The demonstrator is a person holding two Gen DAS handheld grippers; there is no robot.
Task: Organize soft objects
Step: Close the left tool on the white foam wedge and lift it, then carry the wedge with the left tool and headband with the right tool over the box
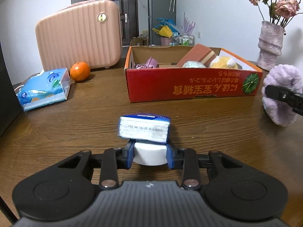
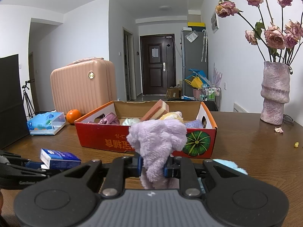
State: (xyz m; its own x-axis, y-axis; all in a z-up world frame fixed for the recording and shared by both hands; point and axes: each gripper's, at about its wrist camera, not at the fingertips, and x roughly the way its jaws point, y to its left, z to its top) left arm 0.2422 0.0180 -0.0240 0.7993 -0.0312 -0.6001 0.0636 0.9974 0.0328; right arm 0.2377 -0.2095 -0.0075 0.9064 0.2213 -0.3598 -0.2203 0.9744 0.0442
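- Only the right wrist view shows a light blue fluffy thing (image 2: 230, 164) on the table (image 2: 246, 147) behind the right gripper (image 2: 152, 165).
- Its jaws are clamped on a shaggy lilac plush toy (image 2: 159, 140), held before the red cardboard box (image 2: 106, 138).
- Meanwhile, the left gripper (image 1: 150, 156) pinches a blue tissue pack (image 1: 144, 129) above the table, short of the box.

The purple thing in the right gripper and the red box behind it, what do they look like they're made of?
Purple toy: plush fabric, apparently; fuzzy, matte pile squashed between the right gripper. Red box: corrugated cardboard, printed outside, plain brown inside its walls.
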